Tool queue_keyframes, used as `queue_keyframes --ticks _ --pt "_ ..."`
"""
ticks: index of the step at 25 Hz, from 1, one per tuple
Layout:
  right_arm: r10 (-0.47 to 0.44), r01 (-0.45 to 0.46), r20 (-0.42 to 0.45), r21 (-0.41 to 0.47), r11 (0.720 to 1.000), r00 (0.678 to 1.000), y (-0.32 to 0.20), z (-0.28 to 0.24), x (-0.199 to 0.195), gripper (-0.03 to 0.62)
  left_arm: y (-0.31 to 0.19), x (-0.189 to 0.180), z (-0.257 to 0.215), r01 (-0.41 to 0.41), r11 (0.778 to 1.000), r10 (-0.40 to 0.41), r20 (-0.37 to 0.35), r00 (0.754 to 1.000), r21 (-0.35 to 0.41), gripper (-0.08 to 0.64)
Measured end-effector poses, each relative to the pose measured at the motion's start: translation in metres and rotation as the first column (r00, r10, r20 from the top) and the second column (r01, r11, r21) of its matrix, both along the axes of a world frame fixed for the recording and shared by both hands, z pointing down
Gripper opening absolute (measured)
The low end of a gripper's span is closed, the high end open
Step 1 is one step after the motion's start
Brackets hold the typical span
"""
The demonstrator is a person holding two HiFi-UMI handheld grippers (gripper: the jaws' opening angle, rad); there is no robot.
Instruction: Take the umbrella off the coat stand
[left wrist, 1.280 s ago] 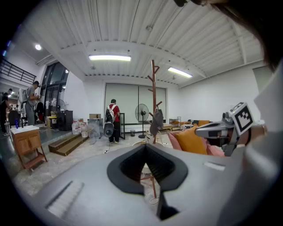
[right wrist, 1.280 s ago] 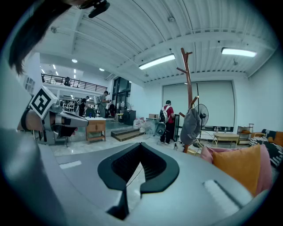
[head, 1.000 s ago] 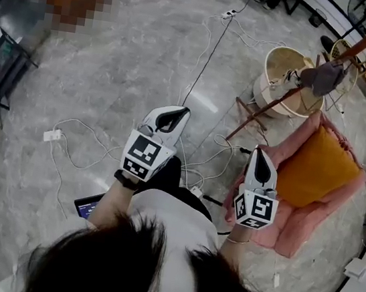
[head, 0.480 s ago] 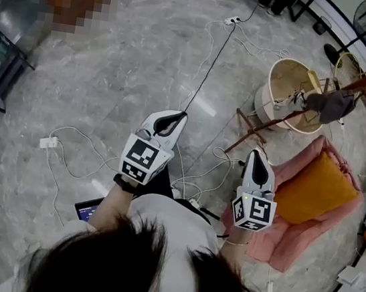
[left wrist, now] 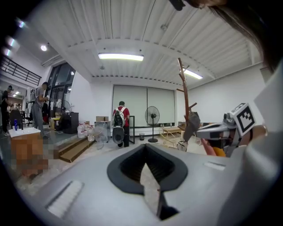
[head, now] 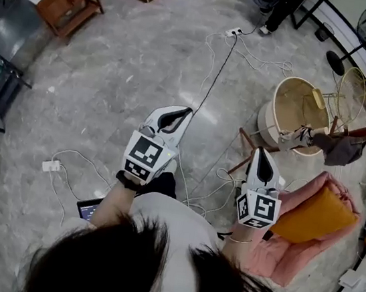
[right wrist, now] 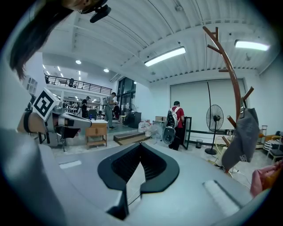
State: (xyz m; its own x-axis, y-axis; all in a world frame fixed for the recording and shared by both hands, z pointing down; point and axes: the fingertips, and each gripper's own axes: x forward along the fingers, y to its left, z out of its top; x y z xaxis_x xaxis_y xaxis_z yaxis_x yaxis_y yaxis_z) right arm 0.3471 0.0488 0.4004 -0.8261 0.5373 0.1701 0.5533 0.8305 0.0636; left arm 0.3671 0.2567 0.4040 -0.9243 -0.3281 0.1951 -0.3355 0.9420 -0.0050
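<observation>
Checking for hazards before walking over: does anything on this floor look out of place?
Loose cables sprawl across the floor, tangling near the feet of the coat stand, a likely trip hazard. A grey cap hangs on the stand; no umbrella is visible.

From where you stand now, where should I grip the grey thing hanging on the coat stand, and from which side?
Probably its upper part, just below the peg, coming level from the open side facing you. The grey thing hangs limp down the coat stand, and the peg slants upward, so it must lift off upward.
</observation>
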Motion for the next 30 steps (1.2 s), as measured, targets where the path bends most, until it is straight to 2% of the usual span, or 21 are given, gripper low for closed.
queue_keyframes --ticks 10,12,23,30 --pt "0.069 -0.069 -0.005 -0.021 0.997 0.998 0.048 0.0 -0.057 0.008 0.044 -0.067 0.001 -0.088 0.996 0.088 -0.001 0.996 0.001 0.057" --pt "0.074 -0.074 -0.004 -0.017 0.997 0.997 0.054 -0.002 -0.063 0.037 0.05 -0.073 0.001 -0.096 0.995 0.096 0.002 0.995 0.006 0.057" --pt "0.068 -0.068 -0.042 -0.013 0.998 0.997 0.077 0.005 -0.093 0.126 0.075 -0.101 0.012 -0.087 0.996 0.088 -0.013 0.996 0.025 0.057" --pt "0.057 -0.059 -0.053 -0.033 0.998 0.997 0.083 0.02 -0.147 0.161 0.081 -0.151 0.023 -0.078 0.997 0.078 -0.017 0.997 0.012 0.057"
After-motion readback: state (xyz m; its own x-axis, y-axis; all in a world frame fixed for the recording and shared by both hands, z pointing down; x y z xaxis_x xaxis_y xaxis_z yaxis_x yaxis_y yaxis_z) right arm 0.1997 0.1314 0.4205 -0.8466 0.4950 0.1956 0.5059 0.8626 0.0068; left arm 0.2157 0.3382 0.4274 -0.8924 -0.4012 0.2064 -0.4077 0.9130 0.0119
